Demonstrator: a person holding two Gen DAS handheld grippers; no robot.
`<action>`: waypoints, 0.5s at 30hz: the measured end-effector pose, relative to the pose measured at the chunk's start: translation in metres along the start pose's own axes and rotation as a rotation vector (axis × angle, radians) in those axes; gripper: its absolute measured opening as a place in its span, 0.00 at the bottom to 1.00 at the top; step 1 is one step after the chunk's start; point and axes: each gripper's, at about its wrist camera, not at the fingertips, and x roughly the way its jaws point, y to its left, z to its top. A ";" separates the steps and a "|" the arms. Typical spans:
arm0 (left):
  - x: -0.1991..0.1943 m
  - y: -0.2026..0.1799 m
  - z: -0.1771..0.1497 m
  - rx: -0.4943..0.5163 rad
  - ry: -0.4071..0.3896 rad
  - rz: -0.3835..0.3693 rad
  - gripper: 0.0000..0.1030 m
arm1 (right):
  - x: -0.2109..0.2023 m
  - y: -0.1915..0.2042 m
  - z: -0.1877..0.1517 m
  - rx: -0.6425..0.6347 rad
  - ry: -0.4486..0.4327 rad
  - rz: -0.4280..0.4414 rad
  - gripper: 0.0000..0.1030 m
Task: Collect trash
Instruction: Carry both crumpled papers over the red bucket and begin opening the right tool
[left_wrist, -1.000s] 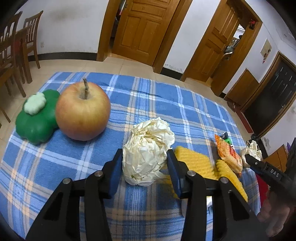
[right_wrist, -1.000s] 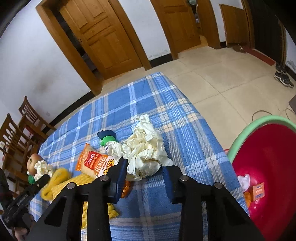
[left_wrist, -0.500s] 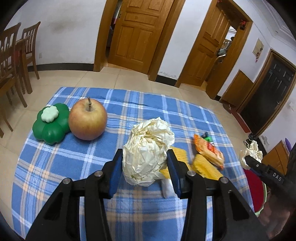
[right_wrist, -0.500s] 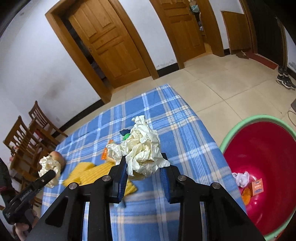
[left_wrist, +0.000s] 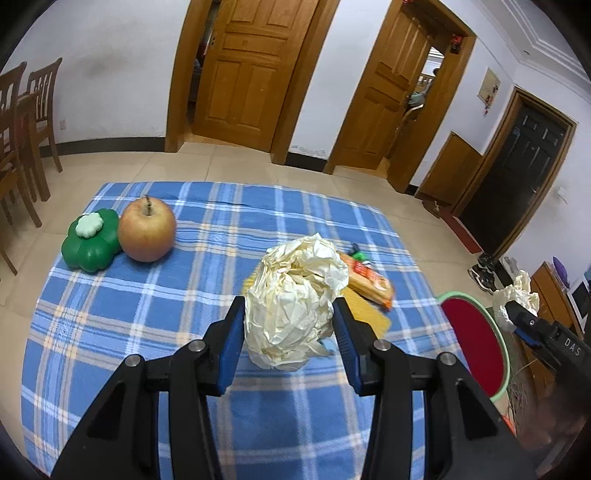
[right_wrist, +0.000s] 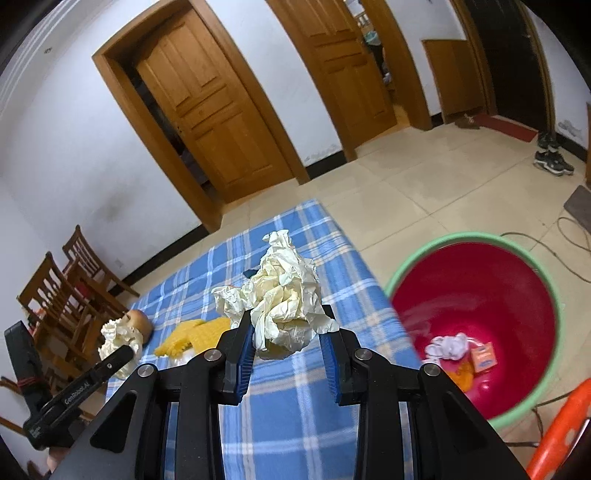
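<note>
Right gripper (right_wrist: 288, 343) clamps crumpled paper (right_wrist: 284, 299) beside red bin (right_wrist: 476, 325).

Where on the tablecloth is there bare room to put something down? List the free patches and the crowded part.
Free: the near cloth in front of the apple and green pepper toy, and the far strip behind them. Crowded: the right side, where the snack packet and yellow ridged pieces lie toward the red bin.

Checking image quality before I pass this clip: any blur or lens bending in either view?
Left wrist view: door frames bow outward, corners go black, the snack packet looks slightly smeared. Right wrist view: same bending; the red tub has a blurred near rim, while the paper ball stays sharp.
</note>
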 end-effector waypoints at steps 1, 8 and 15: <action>-0.002 -0.005 -0.001 0.006 0.000 -0.006 0.45 | -0.005 -0.002 -0.001 0.001 -0.007 -0.008 0.32; -0.014 -0.039 -0.011 0.059 0.000 -0.044 0.45 | -0.037 -0.028 -0.007 0.042 -0.042 -0.052 0.32; -0.014 -0.074 -0.020 0.111 0.017 -0.080 0.46 | -0.049 -0.060 -0.016 0.082 -0.045 -0.097 0.32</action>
